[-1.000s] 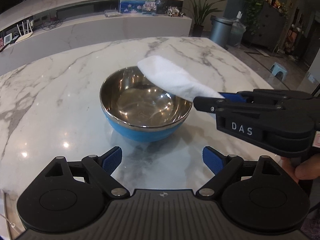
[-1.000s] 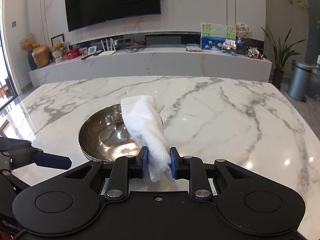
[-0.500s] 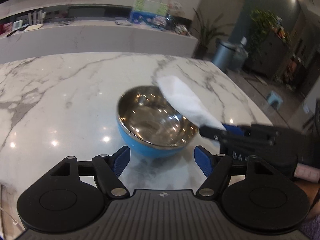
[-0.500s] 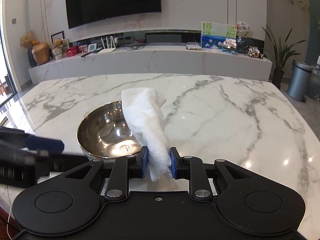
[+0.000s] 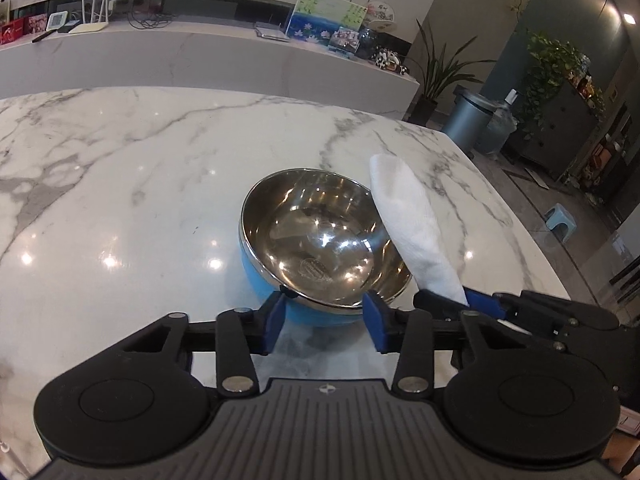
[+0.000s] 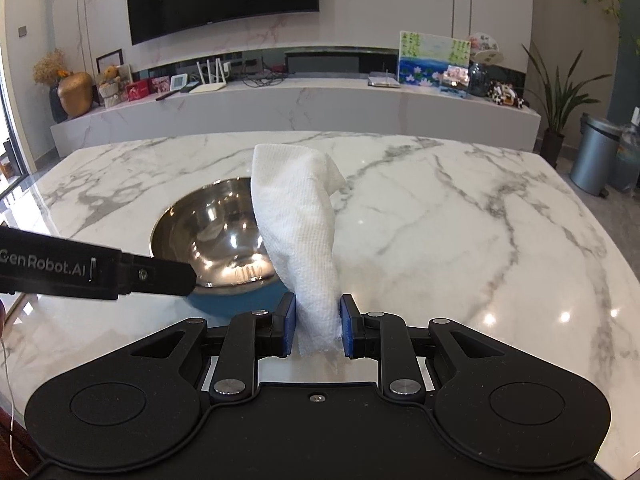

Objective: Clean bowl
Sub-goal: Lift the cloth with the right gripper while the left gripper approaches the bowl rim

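Left wrist view alone shows left gripper (image 5: 324, 322) just closing around bowl (image 5: 320, 240); right gripper (image 6: 318, 330) clamps paper towel (image 6: 300, 232).

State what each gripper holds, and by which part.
The right gripper clamps the folded paper towel by its lower end. The left gripper has just been closing around the near rim of the bowl; whether its pads already press cannot be told.

The marble table (image 6: 460, 216) is bare to the right of the bowl (image 5: 320, 248) and behind it, so there is free room to pass. The near side of the bowl is blocked by the left gripper (image 5: 324, 322). Above its right rim hangs the paper towel (image 6: 300, 232), held by the right gripper (image 6: 318, 326).
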A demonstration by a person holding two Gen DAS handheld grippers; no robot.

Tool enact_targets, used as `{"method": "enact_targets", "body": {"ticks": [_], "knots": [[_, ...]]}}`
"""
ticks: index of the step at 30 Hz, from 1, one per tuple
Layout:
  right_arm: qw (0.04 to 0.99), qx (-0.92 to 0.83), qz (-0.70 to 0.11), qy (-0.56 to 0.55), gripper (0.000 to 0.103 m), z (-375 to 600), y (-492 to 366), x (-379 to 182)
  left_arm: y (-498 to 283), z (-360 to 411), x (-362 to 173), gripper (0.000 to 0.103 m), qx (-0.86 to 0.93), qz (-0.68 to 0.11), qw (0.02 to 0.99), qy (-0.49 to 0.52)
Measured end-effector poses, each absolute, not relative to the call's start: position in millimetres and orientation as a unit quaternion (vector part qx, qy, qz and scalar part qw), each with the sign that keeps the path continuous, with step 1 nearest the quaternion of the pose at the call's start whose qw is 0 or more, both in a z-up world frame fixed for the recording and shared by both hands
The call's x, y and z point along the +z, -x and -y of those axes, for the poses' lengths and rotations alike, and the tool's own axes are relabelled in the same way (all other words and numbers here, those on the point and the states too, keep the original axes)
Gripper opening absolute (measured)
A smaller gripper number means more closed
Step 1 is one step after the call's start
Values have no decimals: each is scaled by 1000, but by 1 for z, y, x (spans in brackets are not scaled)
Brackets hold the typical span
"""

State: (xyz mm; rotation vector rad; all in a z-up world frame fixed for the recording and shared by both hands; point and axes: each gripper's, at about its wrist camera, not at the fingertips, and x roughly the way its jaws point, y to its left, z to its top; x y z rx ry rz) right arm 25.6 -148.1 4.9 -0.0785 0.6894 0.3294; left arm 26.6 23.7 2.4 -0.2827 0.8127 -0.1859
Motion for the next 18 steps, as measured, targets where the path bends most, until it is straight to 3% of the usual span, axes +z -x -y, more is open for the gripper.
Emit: {"method": "enact_targets", "body": {"ticks": [18], "knots": [[926, 154, -343, 38, 21, 147, -28, 3, -32, -34, 10, 32, -90, -360, 908, 193]]}}
